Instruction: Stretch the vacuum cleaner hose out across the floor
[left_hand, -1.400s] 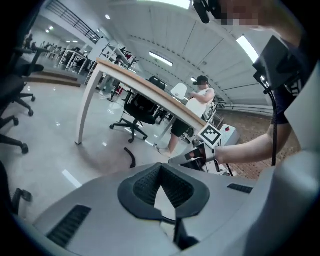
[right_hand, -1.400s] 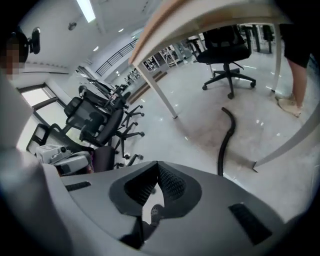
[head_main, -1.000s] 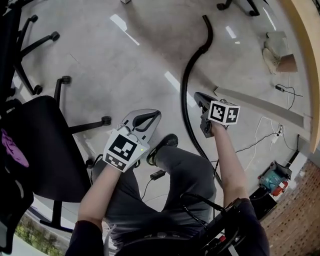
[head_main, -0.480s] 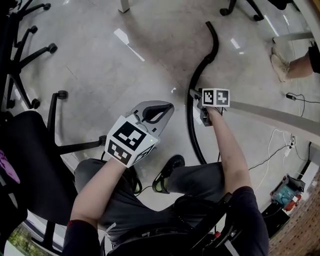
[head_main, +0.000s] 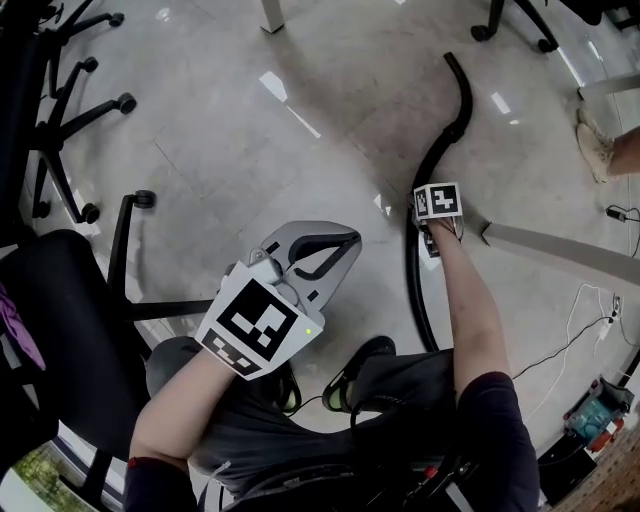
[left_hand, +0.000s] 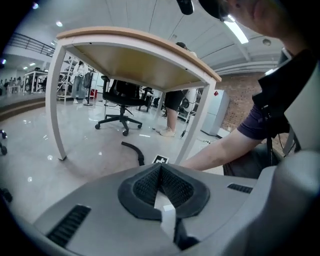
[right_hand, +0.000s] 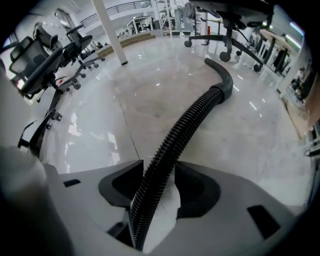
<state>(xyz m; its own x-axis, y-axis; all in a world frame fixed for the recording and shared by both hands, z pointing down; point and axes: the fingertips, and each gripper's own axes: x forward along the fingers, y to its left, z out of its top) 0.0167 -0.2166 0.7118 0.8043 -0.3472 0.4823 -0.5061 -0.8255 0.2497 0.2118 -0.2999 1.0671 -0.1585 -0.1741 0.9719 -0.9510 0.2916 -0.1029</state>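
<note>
Right gripper view: hose (right_hand: 200, 112) between right tongs (right_hand: 159, 167), just opening wide

Bright and even throughout, lit from overhead by a strip lamp (left_hand: 238, 31) and its neighbours, with white streaks of glare on the polished floor (head_main: 283, 88) and only soft, faint shadows around the hose (right_hand: 190, 127). Heavily fisheye in both gripper views, with black vignetted corners and the table (left_hand: 125, 60) bent into a curve; sharp in the middle distance, soft on surfaces closest to the lens. Darkest along the left edge of the head view, around the black office chair (head_main: 70, 330), with detail lost there.
</note>
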